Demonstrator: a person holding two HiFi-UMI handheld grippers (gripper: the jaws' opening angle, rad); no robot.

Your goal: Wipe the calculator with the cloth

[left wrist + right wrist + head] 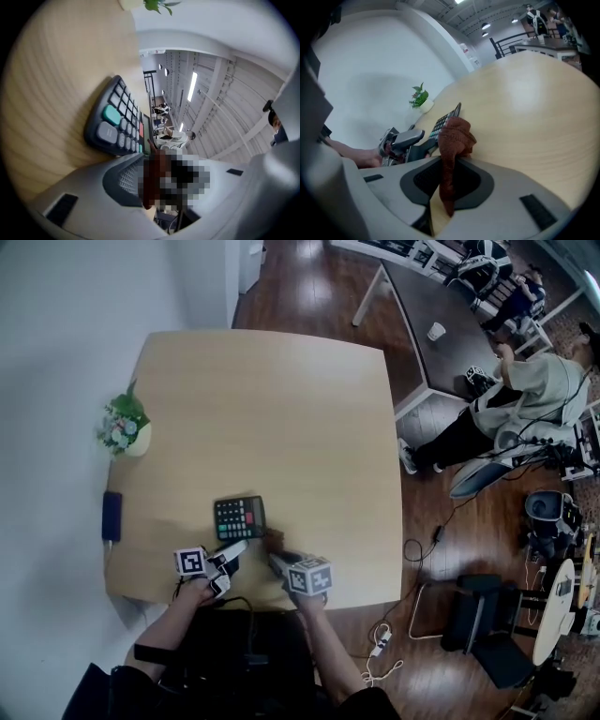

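While our right gripper (278, 561) is clamping the cloth (454, 133) beside the calculator (239, 517) for wiping, we are holding the left gripper (230, 552), jaws part-open, at its edge, likely steadying it.

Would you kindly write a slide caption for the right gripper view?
Right tongs pinch a brown cloth just short of the calculator on a wooden table.
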